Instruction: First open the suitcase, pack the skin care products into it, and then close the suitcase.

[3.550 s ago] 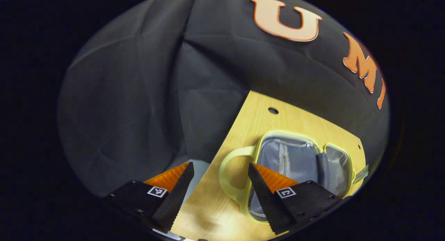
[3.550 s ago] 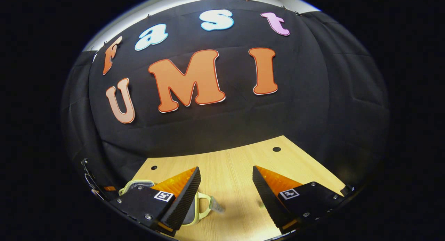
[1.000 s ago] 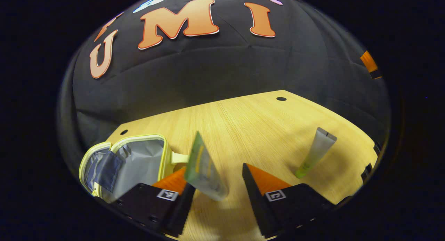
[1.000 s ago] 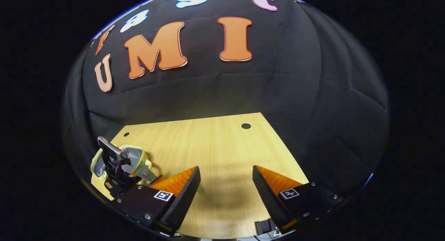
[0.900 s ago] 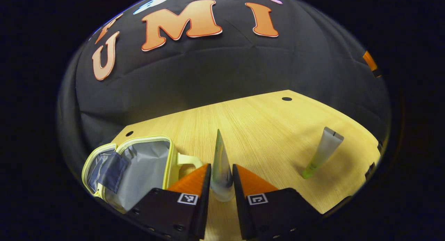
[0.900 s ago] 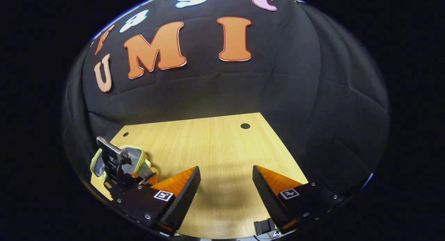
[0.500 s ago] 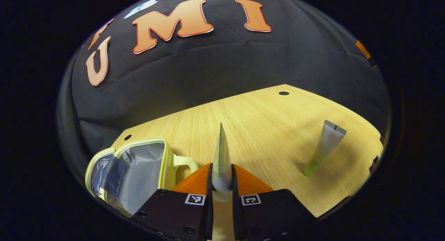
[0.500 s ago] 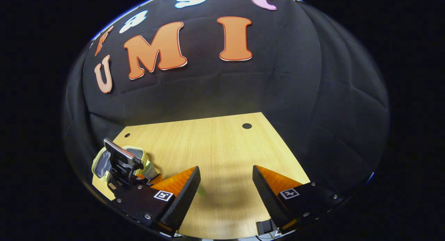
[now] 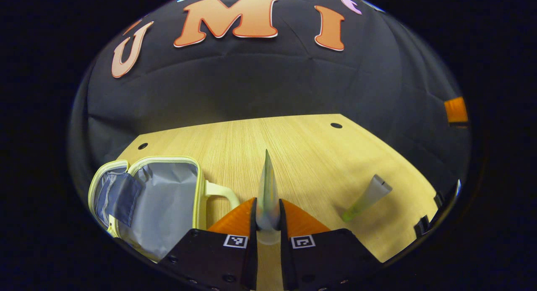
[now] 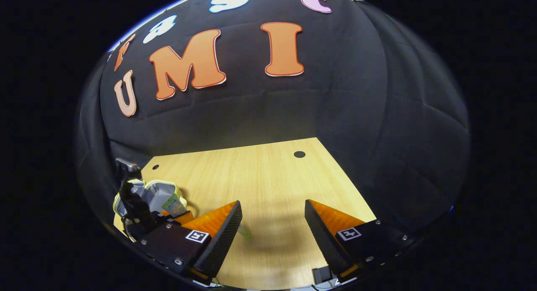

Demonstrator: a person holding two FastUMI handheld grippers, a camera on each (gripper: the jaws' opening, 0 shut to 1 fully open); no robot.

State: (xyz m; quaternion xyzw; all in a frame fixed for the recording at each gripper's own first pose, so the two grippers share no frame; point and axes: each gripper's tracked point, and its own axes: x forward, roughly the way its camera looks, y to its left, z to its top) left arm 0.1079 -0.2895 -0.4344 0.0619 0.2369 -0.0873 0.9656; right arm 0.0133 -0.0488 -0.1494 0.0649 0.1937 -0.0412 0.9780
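Note:
In the left gripper view my left gripper [image 9: 267,211] is shut on a pale green tube [image 9: 267,190], which stands edge-on between the fingers. To its left the small yellow suitcase [image 9: 147,198] lies open on the wooden table [image 9: 302,156], its grey lining showing. A second tube [image 9: 366,197] lies on the table to the right. In the right gripper view my right gripper [image 10: 272,215] is open over bare table with nothing between its fingers. Far left there, the left gripper [image 10: 168,213] holds the tube [image 10: 173,203] in front of the open suitcase [image 10: 138,192].
The table's far edge meets the black cloth wall, and small round holes [image 9: 336,125] mark its back corners. In the right gripper view the table's right edge [image 10: 348,186] runs close beside my right finger.
My left gripper closed on the tube about a second ago and has since lifted and turned slightly with it. The right gripper has stayed open and almost still.

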